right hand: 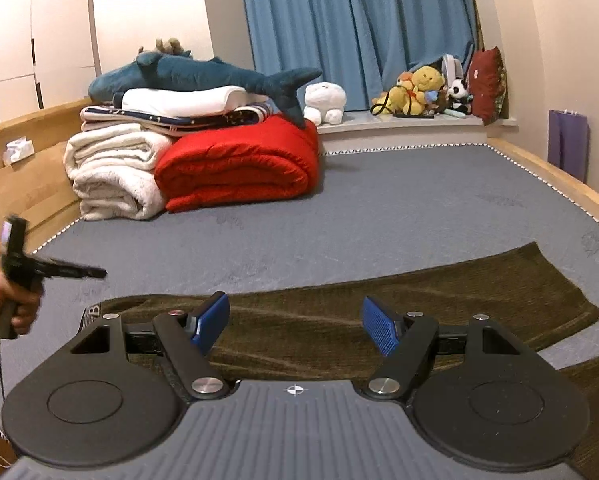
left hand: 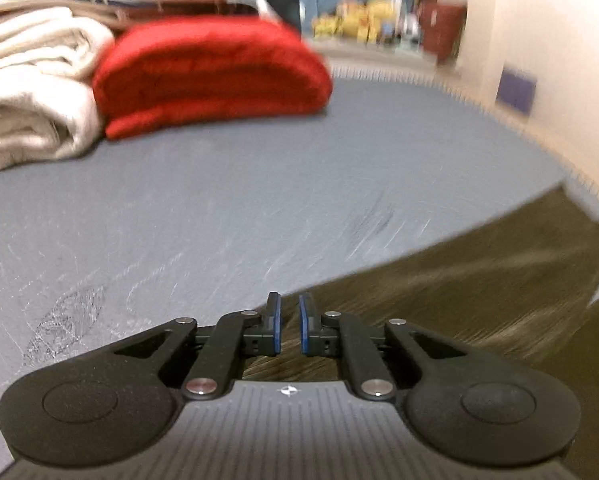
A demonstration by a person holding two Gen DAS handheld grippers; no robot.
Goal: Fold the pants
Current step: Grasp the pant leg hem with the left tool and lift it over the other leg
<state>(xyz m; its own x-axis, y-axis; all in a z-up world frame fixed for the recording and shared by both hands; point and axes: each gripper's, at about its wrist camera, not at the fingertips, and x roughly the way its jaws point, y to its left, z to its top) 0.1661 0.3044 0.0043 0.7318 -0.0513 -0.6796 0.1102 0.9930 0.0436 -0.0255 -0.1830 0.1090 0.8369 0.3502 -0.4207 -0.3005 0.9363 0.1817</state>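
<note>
Below the right gripper (right hand: 295, 322), wide open and empty: dark brown pants (right hand: 419, 304) spread flat on the grey bed (right hand: 379, 200). Ahead of the left gripper (left hand: 290, 322), nearly closed, holding nothing: the pants edge, blurred.

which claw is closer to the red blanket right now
Left, though only slightly. The left claw is off the pants' waistband end, on the red blanket's side. The right claw hovers over the pants' middle.
</note>
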